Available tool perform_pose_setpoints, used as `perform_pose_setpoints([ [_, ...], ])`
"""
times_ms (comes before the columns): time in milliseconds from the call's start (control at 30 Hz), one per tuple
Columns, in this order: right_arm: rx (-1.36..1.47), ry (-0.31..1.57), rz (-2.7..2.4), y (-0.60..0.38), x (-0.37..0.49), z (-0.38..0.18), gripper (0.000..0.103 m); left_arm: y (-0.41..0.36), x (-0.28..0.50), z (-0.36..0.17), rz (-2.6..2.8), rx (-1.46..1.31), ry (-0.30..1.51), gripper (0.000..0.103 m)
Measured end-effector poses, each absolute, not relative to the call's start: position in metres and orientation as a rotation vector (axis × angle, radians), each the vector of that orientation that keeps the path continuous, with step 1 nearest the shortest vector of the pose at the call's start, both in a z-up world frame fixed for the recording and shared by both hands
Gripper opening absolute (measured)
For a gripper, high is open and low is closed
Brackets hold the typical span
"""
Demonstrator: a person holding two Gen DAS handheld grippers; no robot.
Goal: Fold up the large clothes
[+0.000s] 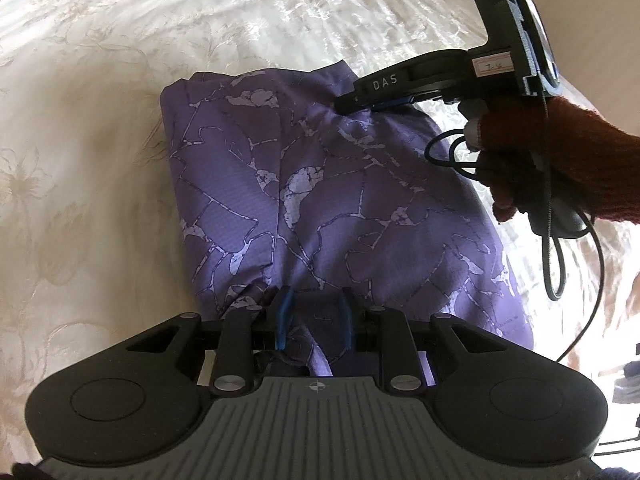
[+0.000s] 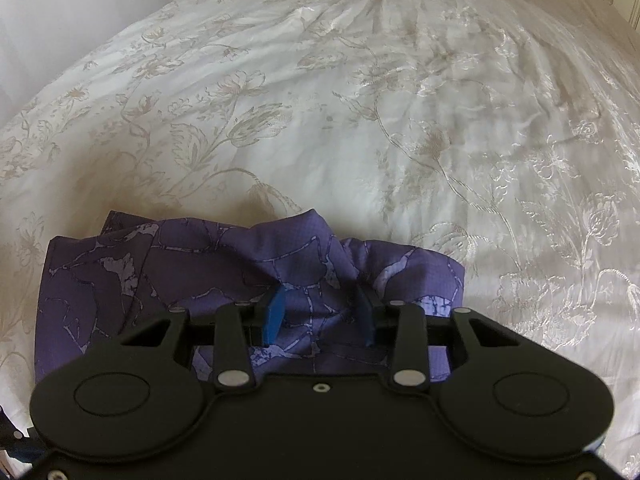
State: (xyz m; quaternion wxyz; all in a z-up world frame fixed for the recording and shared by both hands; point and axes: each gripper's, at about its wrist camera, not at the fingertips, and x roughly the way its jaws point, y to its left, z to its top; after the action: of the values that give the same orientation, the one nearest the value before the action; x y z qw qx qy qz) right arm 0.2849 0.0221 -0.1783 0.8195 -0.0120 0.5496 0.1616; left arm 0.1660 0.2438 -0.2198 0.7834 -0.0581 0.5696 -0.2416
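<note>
A purple garment (image 1: 320, 200) with a pale cracked pattern lies folded into a thick pad on the bed. My left gripper (image 1: 315, 312) sits at its near edge, narrowly shut on a bunch of the cloth, which puckers toward the blue pads (image 1: 282, 316). In the left wrist view my right gripper (image 1: 352, 104) comes in from the right, with its tip pressed into the garment's far right corner. In the right wrist view the garment (image 2: 160, 272) humps up between the fingers of the right gripper (image 2: 320, 312), whose pads press on the gathered cloth.
A cream bedspread (image 2: 360, 100) with a floral weave spreads out on all sides of the garment. A hand in a red-brown knit glove (image 1: 560, 160) holds the right gripper's handle. A black cable (image 1: 556, 264) loops down below it at the right.
</note>
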Motion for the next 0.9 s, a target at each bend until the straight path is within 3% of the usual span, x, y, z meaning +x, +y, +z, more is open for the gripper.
perform_pose_setpoints([
  [267,-0.005,1.174,0.337,0.021,0.282,-0.173,0.052,0.238,0.171,-0.221,-0.502,-0.122,1.253,0.025],
  [367,0.025,1.170,0.349,0.021,0.280,-0.168,0.062,0.241,0.171,-0.219,-0.516,-0.160,1.243,0.032],
  [400,0.041,1.166,0.361,0.021,0.279,-0.165,0.070,0.245,0.171,-0.218,-0.530,-0.194,1.233,0.044],
  [433,0.061,1.159,0.379,0.019,0.277,-0.161,0.079,0.250,0.171,-0.216,-0.553,-0.243,1.218,0.072],
  [500,0.091,1.139,0.407,0.015,0.271,-0.153,0.088,0.257,0.170,-0.209,-0.578,-0.308,1.186,0.103],
  [600,0.134,1.092,0.396,0.001,0.258,-0.141,0.091,0.265,0.166,-0.198,-0.523,-0.279,1.127,0.103],
  [700,0.247,1.068,0.358,-0.026,0.246,-0.136,0.103,0.279,0.165,-0.198,-0.493,-0.315,1.118,0.103],
  [900,0.421,1.142,0.324,-0.075,0.227,-0.156,0.103,0.296,0.167,-0.227,-0.434,-0.393,1.233,0.103],
])
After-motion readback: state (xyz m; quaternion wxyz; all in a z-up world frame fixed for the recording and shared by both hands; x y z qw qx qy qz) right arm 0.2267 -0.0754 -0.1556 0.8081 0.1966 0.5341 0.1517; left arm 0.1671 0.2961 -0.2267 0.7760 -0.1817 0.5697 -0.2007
